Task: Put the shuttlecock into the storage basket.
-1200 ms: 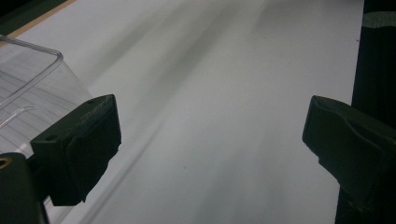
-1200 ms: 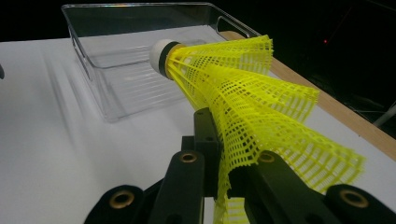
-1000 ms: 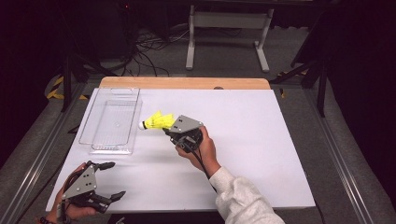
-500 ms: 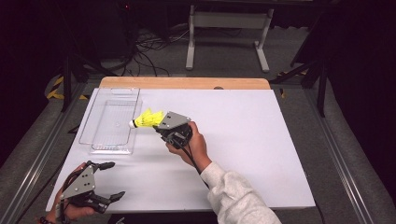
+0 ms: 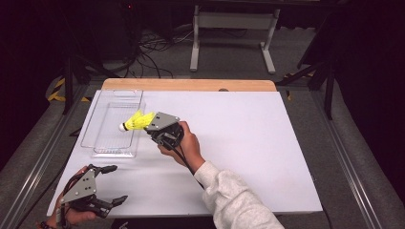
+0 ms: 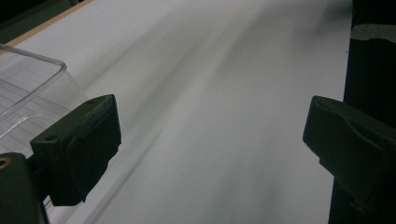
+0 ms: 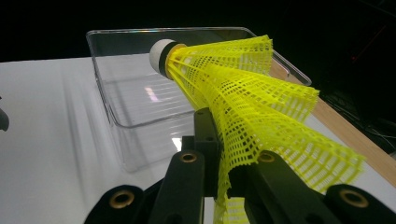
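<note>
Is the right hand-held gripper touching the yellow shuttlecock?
Touching. The right gripper view shows the right hand-held gripper with its jaws shut on the yellow shuttlecock, pinching the mesh skirt between them.

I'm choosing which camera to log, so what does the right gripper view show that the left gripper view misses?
Right gripper view: a yellow mesh plastic shuttlecock with a white cork tip, its skirt pinched by the right gripper, and the table's wooden edge strip.

Left gripper view: the left gripper, jaws wide apart with nothing between them.

Both: the clear plastic tray and the white tabletop.
</note>
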Demonstrator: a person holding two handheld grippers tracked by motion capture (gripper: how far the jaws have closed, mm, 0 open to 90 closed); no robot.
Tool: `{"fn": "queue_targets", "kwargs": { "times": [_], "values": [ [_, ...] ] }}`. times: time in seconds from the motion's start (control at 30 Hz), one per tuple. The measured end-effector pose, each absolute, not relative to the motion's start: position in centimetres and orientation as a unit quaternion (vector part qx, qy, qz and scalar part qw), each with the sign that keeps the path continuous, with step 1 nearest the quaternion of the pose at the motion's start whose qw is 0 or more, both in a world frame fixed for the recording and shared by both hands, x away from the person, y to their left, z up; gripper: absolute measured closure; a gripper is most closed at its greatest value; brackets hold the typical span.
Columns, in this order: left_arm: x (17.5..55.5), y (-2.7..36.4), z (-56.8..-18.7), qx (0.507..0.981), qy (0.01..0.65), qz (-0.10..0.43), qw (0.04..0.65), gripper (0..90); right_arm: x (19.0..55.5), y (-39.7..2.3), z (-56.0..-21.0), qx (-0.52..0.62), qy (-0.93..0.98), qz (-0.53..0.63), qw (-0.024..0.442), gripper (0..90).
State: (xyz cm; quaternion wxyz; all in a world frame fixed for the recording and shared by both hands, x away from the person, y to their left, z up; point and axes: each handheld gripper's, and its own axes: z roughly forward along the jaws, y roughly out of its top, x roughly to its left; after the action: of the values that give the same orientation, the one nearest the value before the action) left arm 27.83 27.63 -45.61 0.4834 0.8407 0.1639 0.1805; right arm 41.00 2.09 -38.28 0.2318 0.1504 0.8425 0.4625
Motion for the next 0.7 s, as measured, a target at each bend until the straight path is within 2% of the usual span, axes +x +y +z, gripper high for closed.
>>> {"fn": "queue_targets", "kwargs": {
  "times": [0.7],
  "values": [
    [27.8, 27.6, -45.6, 0.839, 0.161, 0.178, 0.488, 5.4, 42.5, 6.0, -37.7, 0.116, 0.865, 0.439, 0.214, 88.0]
  ]
}}
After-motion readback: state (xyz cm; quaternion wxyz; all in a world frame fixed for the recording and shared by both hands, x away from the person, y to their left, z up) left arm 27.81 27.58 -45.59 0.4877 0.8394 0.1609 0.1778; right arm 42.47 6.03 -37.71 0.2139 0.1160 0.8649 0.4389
